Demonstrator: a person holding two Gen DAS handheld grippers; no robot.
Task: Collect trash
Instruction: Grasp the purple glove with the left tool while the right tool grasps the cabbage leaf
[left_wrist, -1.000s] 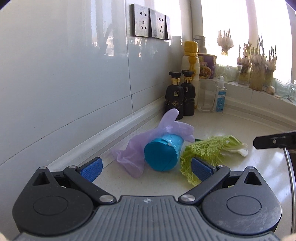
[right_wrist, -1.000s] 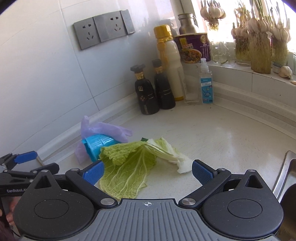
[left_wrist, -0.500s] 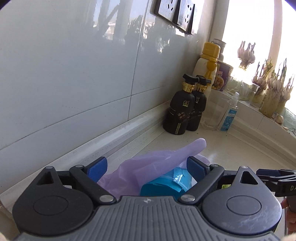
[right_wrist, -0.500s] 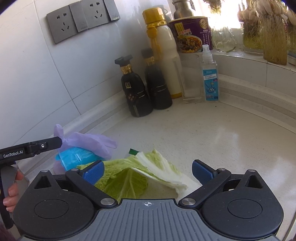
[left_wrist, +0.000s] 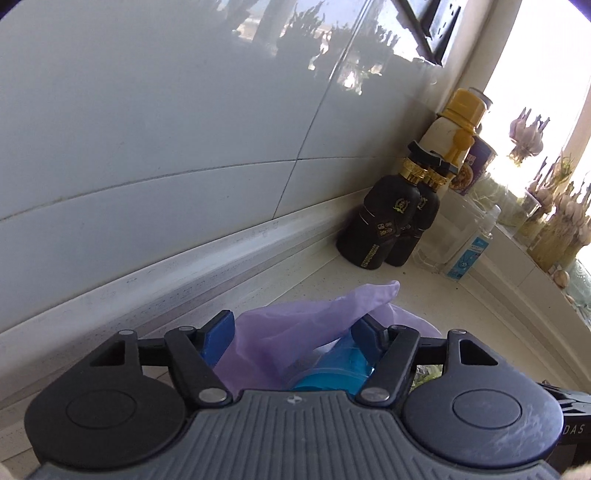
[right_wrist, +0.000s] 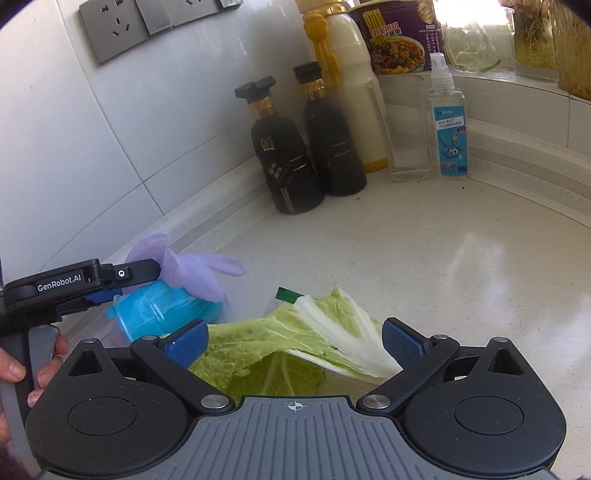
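Readable text, right wrist view: "GenRobot.AI" is showing in white letters on the black side arm of the left tongs (right_wrist: 96, 291), at the left edge of the frame.

The purple instant noodle cup (right_wrist: 397, 37) is carrying yellow Chinese characters near its rim; they are too small to read with certainty.

The spray bottle (right_wrist: 448, 122) is bearing a blue label with Chinese lines and a cartoon figure; the text is not legible.

Both dark sauce bottles (right_wrist: 286, 162) are showing gold emblems and small print, unreadable.

Left wrist view: "DAS" is showing on a black part (left_wrist: 574, 428) at the right edge, cut off by the frame.
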